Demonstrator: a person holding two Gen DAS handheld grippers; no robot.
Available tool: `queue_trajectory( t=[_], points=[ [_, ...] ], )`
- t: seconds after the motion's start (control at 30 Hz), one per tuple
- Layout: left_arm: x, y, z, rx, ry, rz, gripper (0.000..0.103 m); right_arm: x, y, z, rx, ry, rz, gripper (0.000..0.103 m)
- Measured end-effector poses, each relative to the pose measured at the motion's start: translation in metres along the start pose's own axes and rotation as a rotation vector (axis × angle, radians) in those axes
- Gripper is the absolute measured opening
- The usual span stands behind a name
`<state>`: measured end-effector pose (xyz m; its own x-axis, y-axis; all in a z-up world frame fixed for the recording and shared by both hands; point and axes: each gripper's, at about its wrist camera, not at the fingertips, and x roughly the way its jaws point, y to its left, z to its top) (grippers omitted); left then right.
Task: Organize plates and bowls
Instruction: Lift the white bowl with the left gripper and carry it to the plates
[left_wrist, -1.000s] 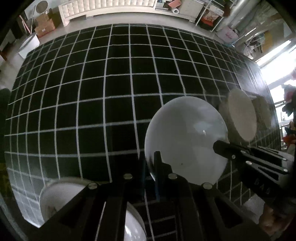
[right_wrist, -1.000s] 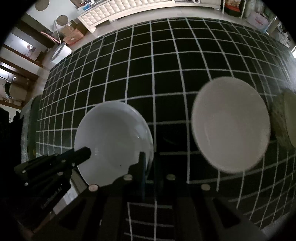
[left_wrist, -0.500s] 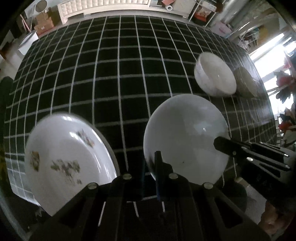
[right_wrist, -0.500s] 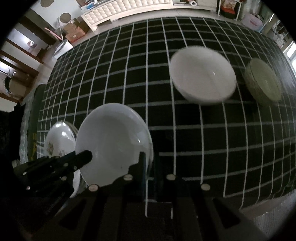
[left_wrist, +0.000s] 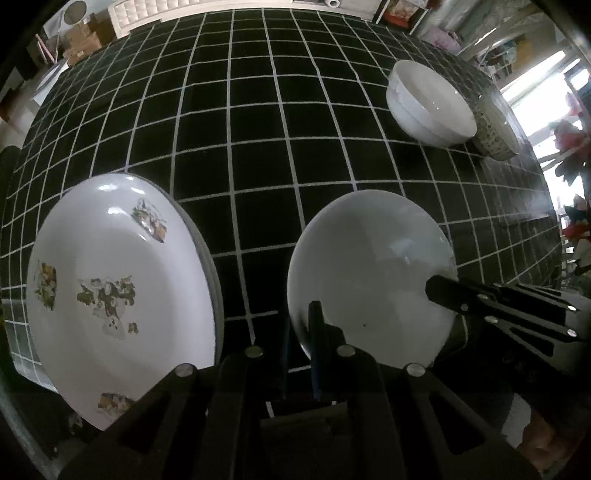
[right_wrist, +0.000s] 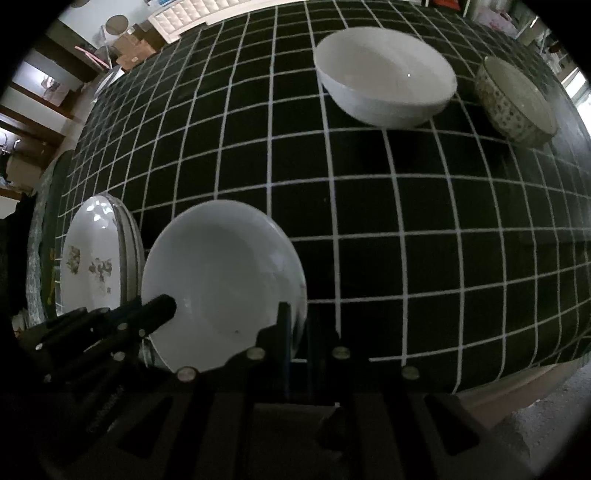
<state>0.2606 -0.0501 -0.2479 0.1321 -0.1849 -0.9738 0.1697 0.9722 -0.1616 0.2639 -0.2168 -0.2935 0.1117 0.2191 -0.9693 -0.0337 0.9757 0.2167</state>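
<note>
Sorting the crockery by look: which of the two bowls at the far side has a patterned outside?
The farther-right bowl, speckled outside; the white bowl beside it is plain.

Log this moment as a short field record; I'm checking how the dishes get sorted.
held item: plain white plate, clamped at opposite rims by both grippers
left hand-held gripper: shut on the plate's near-left rim
right hand-held gripper: shut on the plate's right rim
stack: floral plates, left of the held plate
bowls: white bowl and patterned bowl, side by side at the far right
surface: black checked tablecloth
</note>
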Motion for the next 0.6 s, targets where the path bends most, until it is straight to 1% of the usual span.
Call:
queue_trajectory(
  t=[0.17, 0.4, 0.53, 0.6],
  points=[
    [0.0020, 0.0016, 0.0012, 0.003, -0.009, -0.005, 0.007, 0.0002, -0.0009, -0.0010, -0.012, -0.013, -0.016, 0.010],
    [0.0021, -0.0008, 0.0022, 0.004, -0.014, -0.002, 0.007, 0.0029, -0.0037, -0.0001, -0.012, -0.006, -0.027, 0.010],
    [0.0021, 0.0015, 0.0028, -0.013, -0.004, -0.026, 0.007, 0.0028, -0.0050, -0.0004, -0.004, 0.010, -0.022, 0.010],
    [-0.0008, 0.0038, 0.0017, -0.024, -0.009, -0.035, 0.008, 0.0005, -0.0064, -0.0016, -0.002, 0.002, -0.018, 0.010]
  ],
)
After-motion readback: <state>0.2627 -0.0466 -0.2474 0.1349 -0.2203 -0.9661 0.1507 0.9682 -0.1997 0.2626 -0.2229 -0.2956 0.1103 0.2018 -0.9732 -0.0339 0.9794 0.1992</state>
